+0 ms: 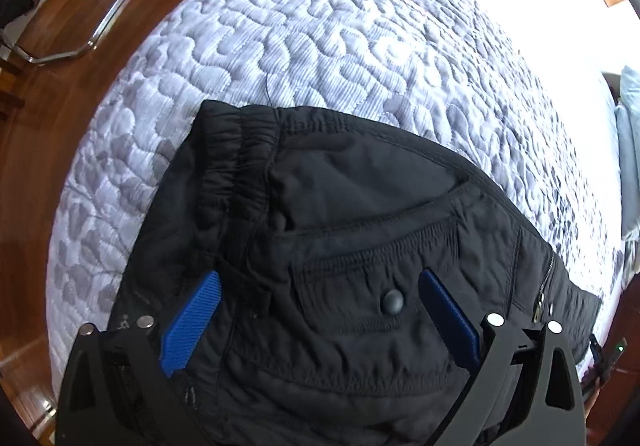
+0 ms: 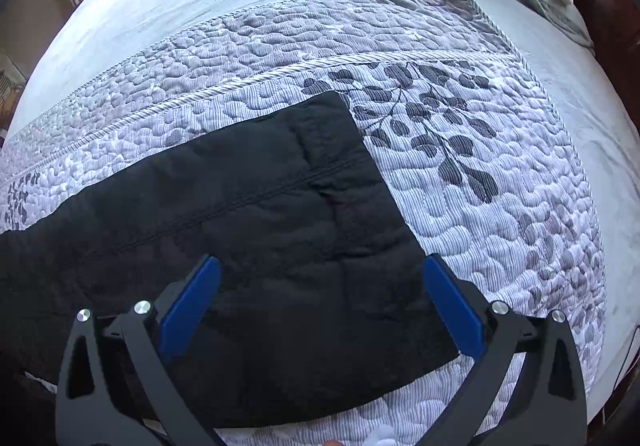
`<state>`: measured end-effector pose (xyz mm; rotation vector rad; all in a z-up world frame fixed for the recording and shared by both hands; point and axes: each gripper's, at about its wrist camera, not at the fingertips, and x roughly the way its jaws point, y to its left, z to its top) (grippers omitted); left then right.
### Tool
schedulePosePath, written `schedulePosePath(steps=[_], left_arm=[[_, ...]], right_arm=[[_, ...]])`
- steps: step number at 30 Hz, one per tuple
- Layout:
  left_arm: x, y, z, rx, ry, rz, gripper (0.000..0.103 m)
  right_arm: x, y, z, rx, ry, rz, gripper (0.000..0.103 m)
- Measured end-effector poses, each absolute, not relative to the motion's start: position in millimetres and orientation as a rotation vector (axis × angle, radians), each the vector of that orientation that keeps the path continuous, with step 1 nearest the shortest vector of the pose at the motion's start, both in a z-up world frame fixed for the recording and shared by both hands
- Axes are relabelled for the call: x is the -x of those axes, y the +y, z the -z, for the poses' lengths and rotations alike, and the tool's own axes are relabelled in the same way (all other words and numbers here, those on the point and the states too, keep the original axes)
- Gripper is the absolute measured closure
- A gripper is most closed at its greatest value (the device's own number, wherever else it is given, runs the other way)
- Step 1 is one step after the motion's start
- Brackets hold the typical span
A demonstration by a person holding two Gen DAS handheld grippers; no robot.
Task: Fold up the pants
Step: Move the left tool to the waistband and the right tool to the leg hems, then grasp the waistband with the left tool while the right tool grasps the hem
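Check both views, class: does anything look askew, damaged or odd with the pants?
Nothing stands out. The black pants lie flat on the quilt, waistband slightly bunched, leg end square; both grippers are open.

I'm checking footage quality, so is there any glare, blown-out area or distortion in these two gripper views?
Left wrist view: the far part of the quilt is blown out to white at upper right, and the black pants stay dark but sharp. Right wrist view: even light, no glare, the pant leg nearly featureless black. Both views: strong fisheye bending with dark corners.
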<state>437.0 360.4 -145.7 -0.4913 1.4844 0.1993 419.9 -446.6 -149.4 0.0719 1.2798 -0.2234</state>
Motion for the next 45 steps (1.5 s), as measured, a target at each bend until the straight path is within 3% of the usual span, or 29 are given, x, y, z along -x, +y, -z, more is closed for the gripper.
schedulePosePath(steps=[1, 3, 4, 6, 8, 10, 16, 30, 31, 32, 34, 36, 39, 45], left_arm=[[-437.9, 358.2, 146.6, 0.486, 1.477, -0.211, 0.005], [-439.8, 352.5, 146.4, 0.449, 1.462, -0.239, 0.021], [-443.3, 349.9, 149.5, 0.421, 1.469, -0.257, 0.034], [-445.4, 343.3, 148.1, 0.409, 1.473, -0.227, 0.048], [-446.7, 336.4, 141.5, 0.397, 1.464, -0.202, 0.079], [-449.8, 325.9, 133.6, 0.377, 1.452, -0.181, 0.092], [-445.0, 292.7, 111.1, 0.232, 1.424, -0.175, 0.095], [-442.7, 309.9, 140.3, 0.229, 1.411, -0.189, 0.094], [-443.2, 309.1, 140.3, 0.224, 1.413, -0.192, 0.094], [-443.6, 308.2, 139.9, 0.219, 1.414, -0.195, 0.094], [-444.0, 305.4, 139.6, 0.209, 1.411, -0.202, 0.094], [-443.7, 302.4, 138.5, 0.203, 1.402, -0.210, 0.094], [-440.8, 295.7, 135.0, 0.191, 1.373, -0.229, 0.095], [-418.1, 294.5, 101.0, 0.252, 1.225, -0.250, 0.095]], right_arm=[[-422.9, -446.5, 150.5, -0.058, 1.277, 0.222, 0.002], [-426.6, -448.9, 151.1, -0.039, 1.269, 0.231, 0.002], [-428.3, -449.9, 151.8, -0.020, 1.266, 0.244, 0.002], [-431.1, -452.9, 153.0, 0.008, 1.261, 0.260, 0.002], [-433.9, -456.0, 154.3, 0.011, 1.250, 0.260, 0.002], [-435.6, -459.8, 155.1, -0.013, 1.242, 0.258, 0.002], [-449.9, -468.0, 158.4, -0.040, 1.250, 0.227, 0.002], [-498.3, -471.5, 181.1, -0.051, 1.340, 0.165, 0.004], [-497.5, -470.1, 182.0, -0.065, 1.337, 0.144, 0.007], [-496.7, -468.9, 183.5, -0.076, 1.343, 0.127, 0.021], [-495.5, -467.5, 181.1, -0.058, 1.343, 0.142, 0.038], [-490.9, -467.8, 173.5, -0.058, 1.334, 0.132, 0.078], [-482.7, -459.0, 156.7, -0.033, 1.306, 0.090, 0.091], [-452.6, -441.2, 92.8, 0.046, 1.102, 0.057, 0.094]])
